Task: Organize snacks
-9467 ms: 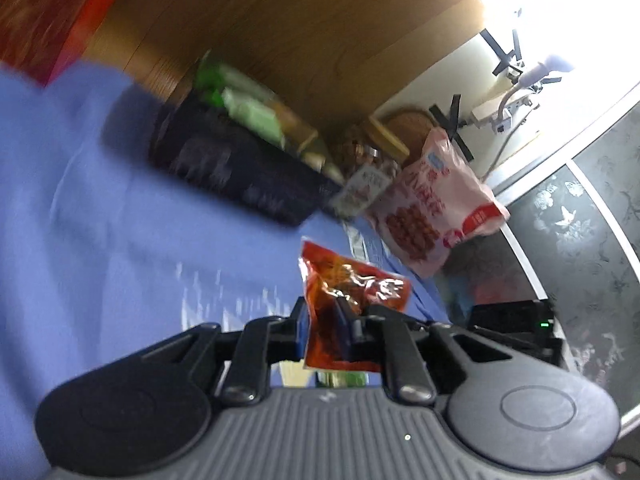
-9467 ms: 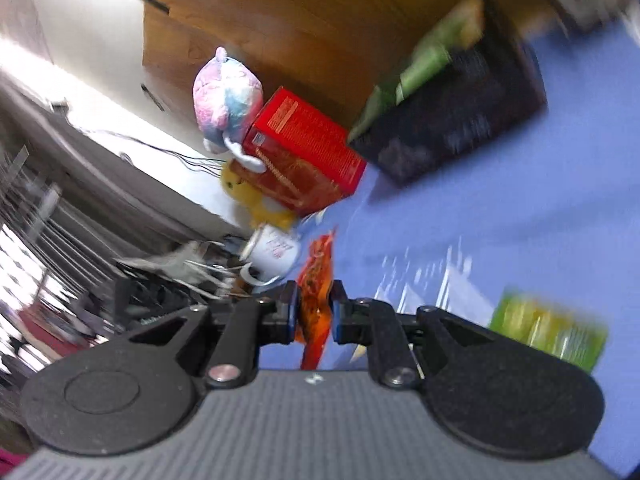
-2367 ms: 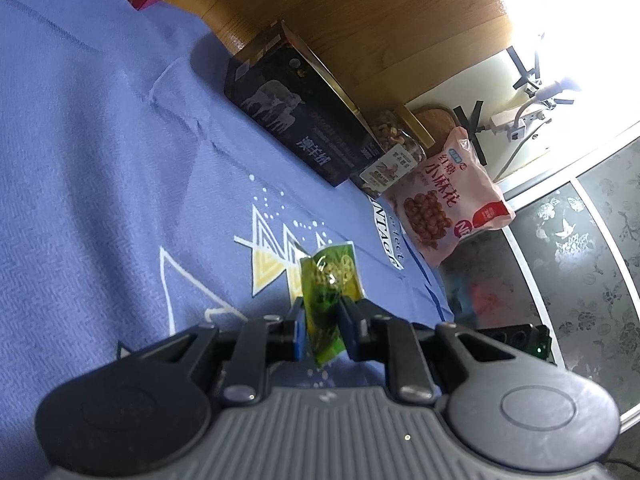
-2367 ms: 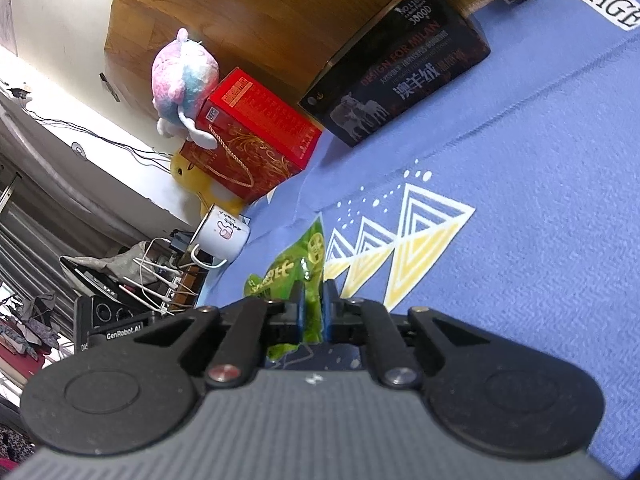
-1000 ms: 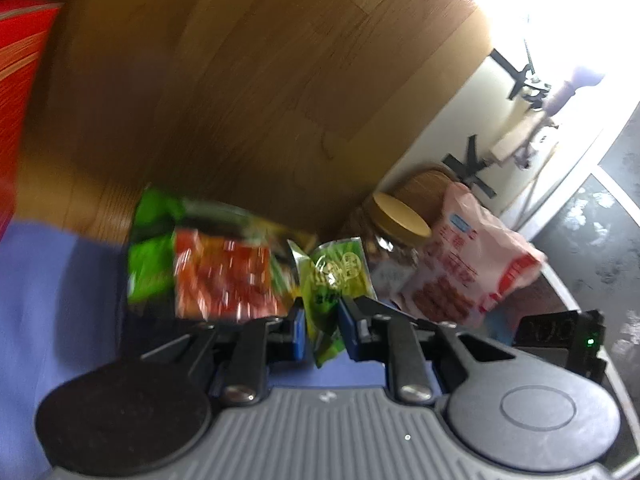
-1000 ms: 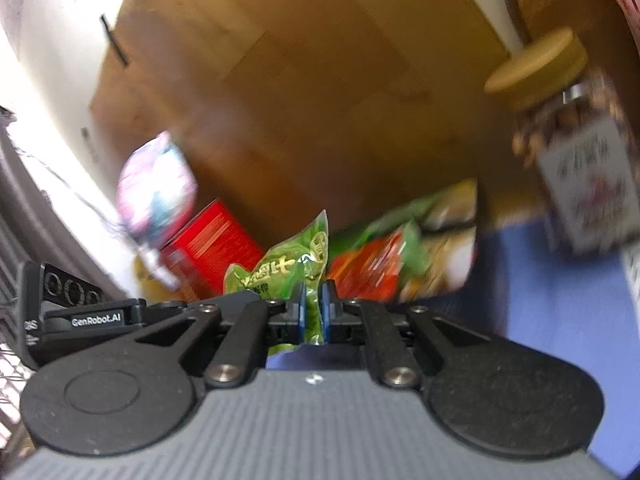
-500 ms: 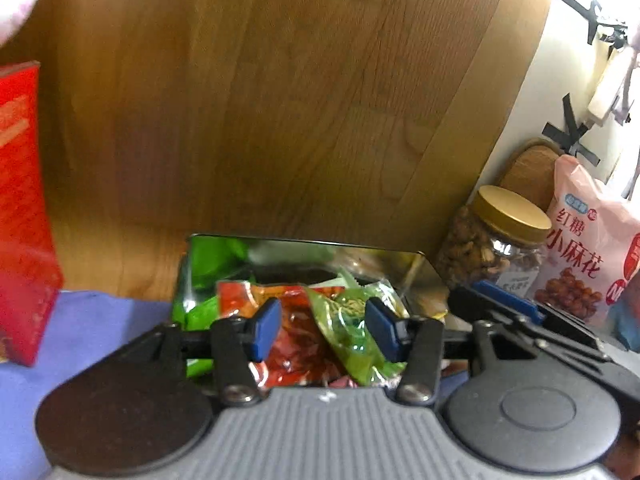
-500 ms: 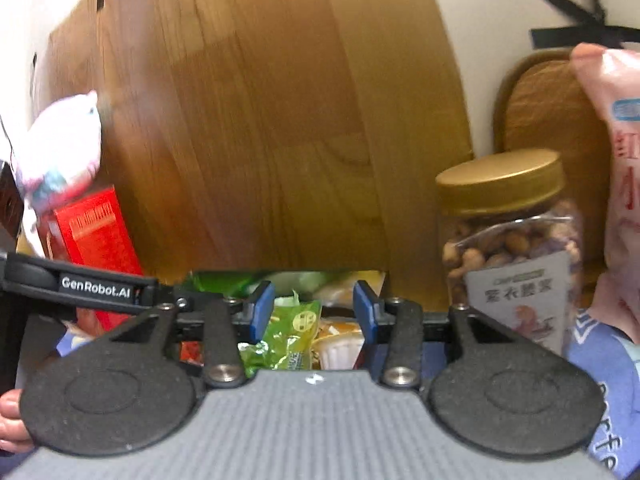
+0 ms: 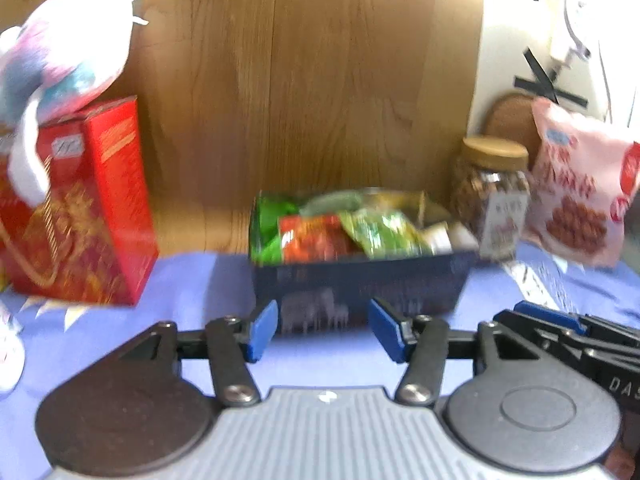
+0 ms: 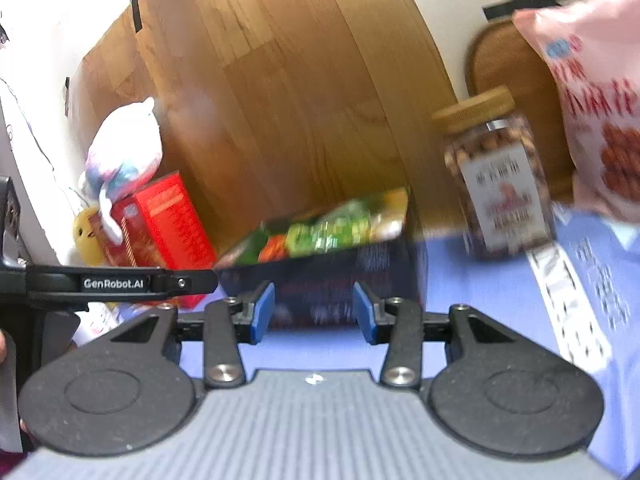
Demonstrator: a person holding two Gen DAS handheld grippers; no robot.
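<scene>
A dark open box (image 9: 360, 280) stands on the blue cloth against the wooden panel. It holds several snack packets, among them a green one (image 9: 380, 232) and a red one (image 9: 316, 240). My left gripper (image 9: 324, 328) sits a little in front of the box's near wall. Its jaws are opening and nothing is between them. The right wrist view shows the same box (image 10: 352, 272) tilted, with green packets (image 10: 332, 228) along its top. My right gripper (image 10: 314, 312) hangs just before it, open and empty. Both views are blurred by motion.
A red carton (image 9: 80, 216) with a plush toy (image 9: 60, 52) on top stands left of the box. A nut jar (image 9: 492, 200) with a gold lid and a pink snack bag (image 9: 576, 188) stand to its right. The wooden panel (image 9: 300, 80) closes off the back.
A second ago each gripper was shut on a green packet. Both have let go over the box, the packets now lie inside, and both grippers have drawn back from it.
</scene>
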